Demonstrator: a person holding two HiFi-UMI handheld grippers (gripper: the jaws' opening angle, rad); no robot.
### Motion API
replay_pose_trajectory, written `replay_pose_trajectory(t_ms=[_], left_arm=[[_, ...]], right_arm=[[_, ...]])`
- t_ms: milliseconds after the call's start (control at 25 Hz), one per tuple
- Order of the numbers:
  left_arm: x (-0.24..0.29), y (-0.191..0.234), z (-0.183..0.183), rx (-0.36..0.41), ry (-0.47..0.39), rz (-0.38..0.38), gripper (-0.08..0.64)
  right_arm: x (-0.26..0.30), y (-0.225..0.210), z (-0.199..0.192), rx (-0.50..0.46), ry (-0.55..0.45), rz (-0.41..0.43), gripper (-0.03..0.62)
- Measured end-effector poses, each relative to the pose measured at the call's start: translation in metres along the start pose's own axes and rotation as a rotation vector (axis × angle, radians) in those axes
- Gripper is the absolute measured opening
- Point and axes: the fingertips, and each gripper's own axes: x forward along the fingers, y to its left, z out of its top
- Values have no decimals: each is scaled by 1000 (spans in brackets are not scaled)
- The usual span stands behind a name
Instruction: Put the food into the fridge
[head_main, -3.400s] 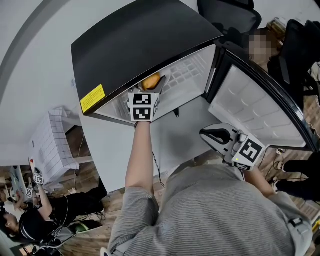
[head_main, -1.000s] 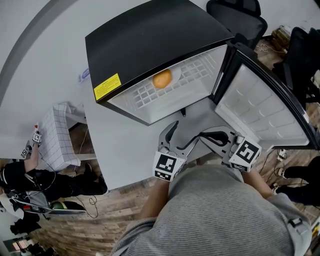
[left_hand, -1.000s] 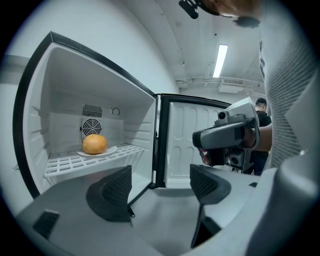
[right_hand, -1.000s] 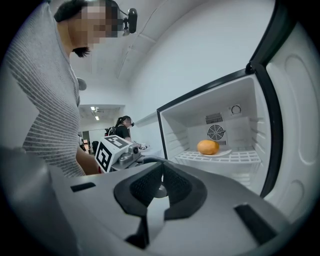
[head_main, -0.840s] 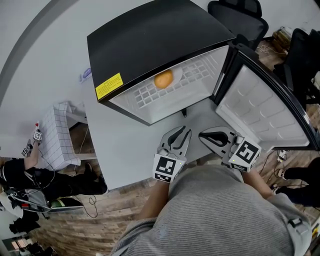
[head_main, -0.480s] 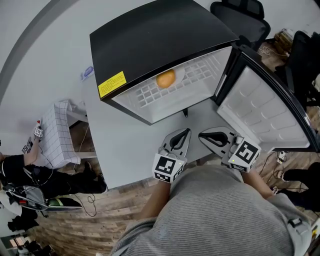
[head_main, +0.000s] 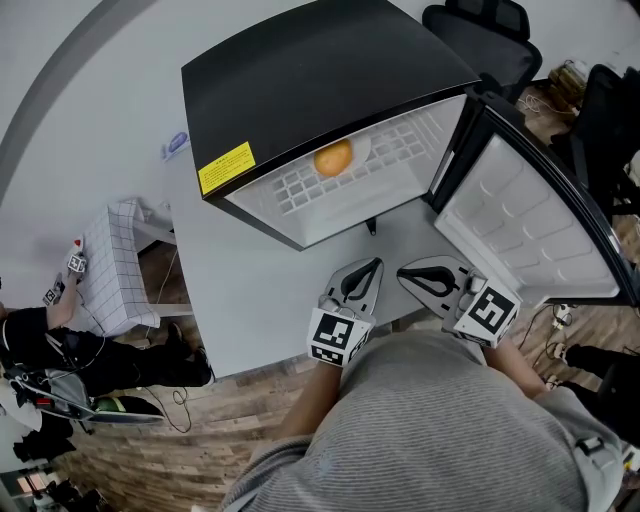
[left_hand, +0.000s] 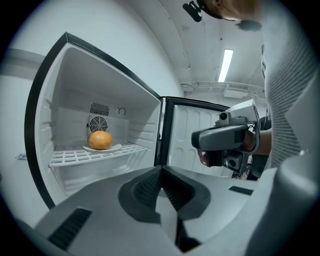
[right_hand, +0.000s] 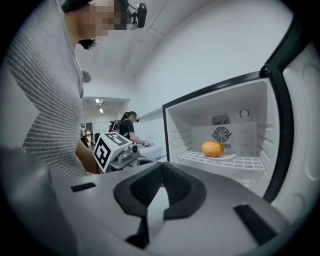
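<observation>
An orange (head_main: 333, 158) lies on a white plate (head_main: 356, 152) on the wire shelf of the open black mini fridge (head_main: 300, 70). Both grippers hover over the white table in front of the fridge, close to my body. My left gripper (head_main: 362, 280) is shut with nothing in it. To its right, my right gripper (head_main: 428, 280) is shut and empty too. In the left gripper view the orange (left_hand: 100, 140) sits deep inside, ahead of my left gripper (left_hand: 161, 172). The right gripper view shows the orange (right_hand: 212, 148) beyond my right gripper (right_hand: 162, 172).
The fridge door (head_main: 520, 215) is swung wide open to the right, near my right gripper. The fridge stands on a white table (head_main: 250, 290). An office chair (head_main: 470, 20) is behind it. A gridded white box (head_main: 110, 270) and a person (head_main: 40, 350) are on the left.
My left gripper drew back from the fridge, leaving the orange on the shelf, then its open jaws closed. The right gripper has stayed about where it was.
</observation>
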Motion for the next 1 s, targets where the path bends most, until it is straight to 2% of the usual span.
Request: replay_pose_trajectory(t_ms=[640,1000], left_arm=[[-1,0,-1,4,10,10,12],[0,-2,-2,-1,10,7,12]], right_arm=[[1,0,-1,14,1,-10,12],[-2,7,-3,-5,22,31,12]])
